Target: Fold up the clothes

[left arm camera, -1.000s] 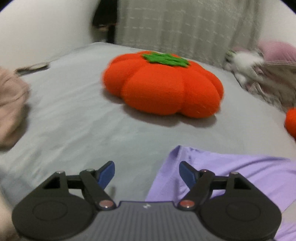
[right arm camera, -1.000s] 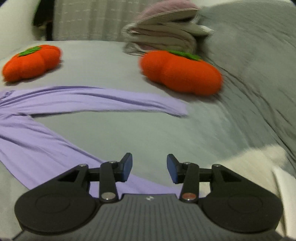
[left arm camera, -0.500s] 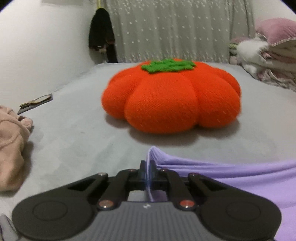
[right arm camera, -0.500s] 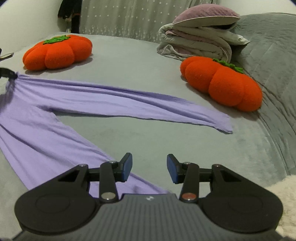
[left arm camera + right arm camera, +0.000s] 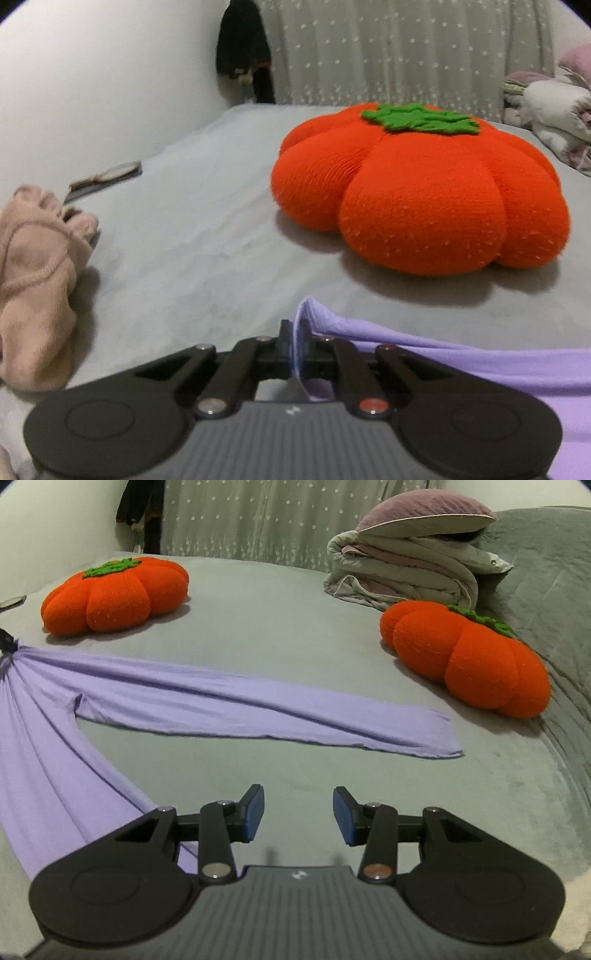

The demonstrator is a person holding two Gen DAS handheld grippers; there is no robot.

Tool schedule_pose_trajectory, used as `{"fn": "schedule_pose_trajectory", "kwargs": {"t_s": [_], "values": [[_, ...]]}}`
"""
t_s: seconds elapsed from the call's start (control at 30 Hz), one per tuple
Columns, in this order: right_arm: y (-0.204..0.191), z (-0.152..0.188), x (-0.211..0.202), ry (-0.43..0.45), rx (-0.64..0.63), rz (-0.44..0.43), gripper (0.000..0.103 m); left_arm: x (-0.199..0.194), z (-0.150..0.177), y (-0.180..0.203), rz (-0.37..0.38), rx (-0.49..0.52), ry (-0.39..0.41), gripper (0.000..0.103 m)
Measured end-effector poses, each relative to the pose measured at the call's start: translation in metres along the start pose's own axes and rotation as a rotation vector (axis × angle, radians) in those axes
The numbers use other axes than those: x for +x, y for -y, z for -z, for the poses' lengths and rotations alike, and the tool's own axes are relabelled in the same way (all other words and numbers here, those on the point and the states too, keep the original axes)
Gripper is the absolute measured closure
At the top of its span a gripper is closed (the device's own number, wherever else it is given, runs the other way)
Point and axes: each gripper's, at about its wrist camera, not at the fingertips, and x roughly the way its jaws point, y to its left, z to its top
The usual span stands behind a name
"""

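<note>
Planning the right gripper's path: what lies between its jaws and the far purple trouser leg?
Only bare grey bedsheet separates the open right gripper from the purple stretchy trousers, seen in the right wrist view.

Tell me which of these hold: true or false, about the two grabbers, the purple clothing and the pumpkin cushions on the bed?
1. The left gripper is clamped on the purple garment. True.
2. The right gripper holds a sleeve. False: its jaws stand apart with nothing between them.
3. Two orange pumpkin cushions lie on the bed. True.
4. The garment is folded into a neat square. False: it lies spread out, one long part stretched across the bed.
</note>
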Motion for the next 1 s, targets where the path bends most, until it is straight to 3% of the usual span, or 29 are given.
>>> {"fn": "schedule_pose_trajectory", "kwargs": {"t_s": [0.1,0.13,0.17,0.2,0.37,0.57,0.7,0.77,0.93,1.0], "values": [[-0.004,0.001,0.001,-0.001,0.028,-0.015,0.057,0.003,0.004,0.012,0.007,0.057,-0.040,0.087],[-0.005,0.002,0.000,0.000,0.033,-0.025,0.057,-0.001,0.005,0.014,-0.011,0.061,-0.041,0.078],[-0.006,0.003,-0.002,0.000,0.039,-0.035,0.057,-0.005,0.003,0.012,-0.021,0.053,-0.039,0.059],[-0.007,0.004,-0.003,0.001,0.043,-0.045,0.057,-0.012,0.001,0.008,-0.016,0.034,-0.034,0.052],[-0.006,0.006,-0.011,0.015,0.063,-0.074,0.057,-0.062,-0.009,-0.015,0.025,-0.076,-0.013,0.044],[-0.011,0.005,-0.024,0.048,0.052,-0.102,0.057,-0.132,0.034,-0.019,0.146,-0.263,-0.168,0.045],[-0.016,0.006,-0.030,0.069,0.028,-0.114,0.057,-0.161,0.076,-0.006,0.161,-0.369,-0.247,0.049],[-0.018,0.007,-0.033,0.074,0.025,-0.117,0.057,-0.160,0.088,0.000,0.176,-0.419,-0.268,0.049],[-0.025,0.010,-0.036,0.082,0.004,-0.121,0.057,-0.128,0.092,-0.003,0.164,-0.526,-0.225,0.050],[-0.028,0.009,-0.036,0.087,-0.006,-0.116,0.057,-0.119,0.094,-0.004,0.152,-0.540,-0.216,0.058]]}}
